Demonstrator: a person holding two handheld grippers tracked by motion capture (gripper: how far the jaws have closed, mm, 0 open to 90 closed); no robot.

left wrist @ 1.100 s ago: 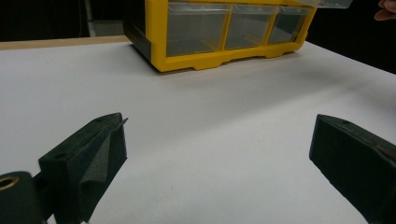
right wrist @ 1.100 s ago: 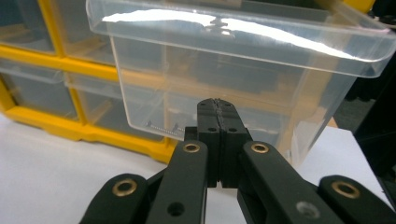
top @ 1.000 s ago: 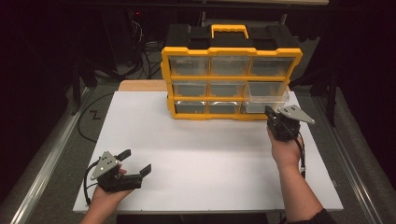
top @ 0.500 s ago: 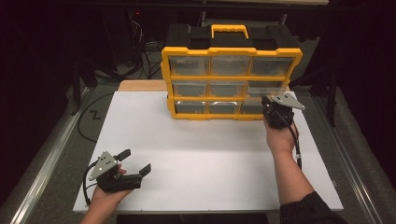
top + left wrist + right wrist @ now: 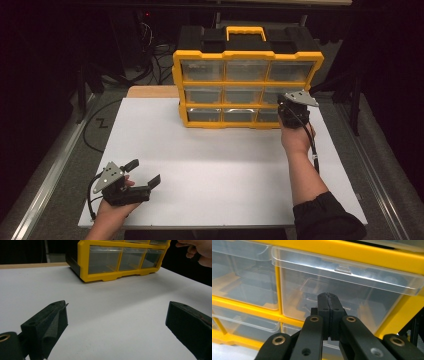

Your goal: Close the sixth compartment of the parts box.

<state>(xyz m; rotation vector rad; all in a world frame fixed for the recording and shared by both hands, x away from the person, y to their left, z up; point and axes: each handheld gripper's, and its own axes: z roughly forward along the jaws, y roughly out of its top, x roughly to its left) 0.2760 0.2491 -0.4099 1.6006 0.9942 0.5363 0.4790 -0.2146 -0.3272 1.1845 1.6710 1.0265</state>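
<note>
A yellow and black organizer (image 5: 245, 80) with clear drawers stands at the back of the white table (image 5: 215, 160). My right gripper (image 5: 285, 103) is shut with nothing between its jaws. Its tips (image 5: 328, 296) rest against the clear front of the right drawer (image 5: 362, 295) in the middle row. That drawer sits nearly flush with the frame. My left gripper (image 5: 145, 172) lies low near the table's front left corner. It stands open and empty (image 5: 117, 305), pointing toward the organizer (image 5: 110, 262).
A wooden board (image 5: 150, 91) pokes out behind the table's back left edge. Cables (image 5: 155, 55) lie on the dark floor behind. The hand holding the right gripper (image 5: 200, 252) appears at the top right of the left gripper view.
The right gripper has moved forward to the organizer, and the middle right drawer, which stuck out a second ago, has slid back in. The left gripper has kept still.
</note>
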